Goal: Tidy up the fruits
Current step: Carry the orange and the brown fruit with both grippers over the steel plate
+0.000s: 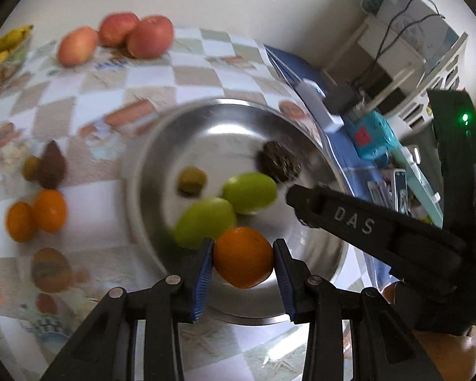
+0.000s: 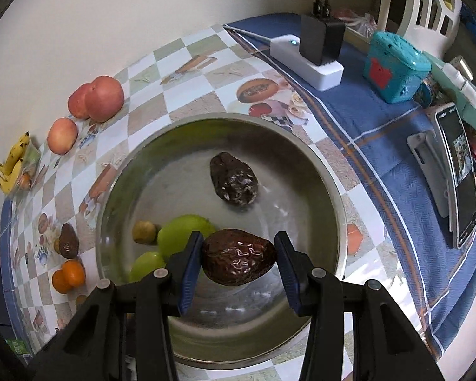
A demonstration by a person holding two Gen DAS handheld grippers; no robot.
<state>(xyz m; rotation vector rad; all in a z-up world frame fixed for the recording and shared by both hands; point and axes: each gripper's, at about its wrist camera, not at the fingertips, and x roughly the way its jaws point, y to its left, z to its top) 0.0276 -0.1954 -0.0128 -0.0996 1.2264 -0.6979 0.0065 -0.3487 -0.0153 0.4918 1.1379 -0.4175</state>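
A: What sits inside the steel bowl [image 2: 304, 171]?
B: Two green fruits [image 2: 181, 235], one small olive-brown fruit [image 2: 144, 231], one dark wrinkled avocado [image 2: 233, 179].
A: And above it?
B: An orange [image 1: 242, 255] and a second avocado [image 2: 238, 257], each clamped between blue pads.

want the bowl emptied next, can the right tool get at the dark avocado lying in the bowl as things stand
Probably not yet: the right tool is already shut on another avocado, so it has no free grip. The path itself looks open, since the avocado in the bowl lies uncovered, apart from the green fruits.
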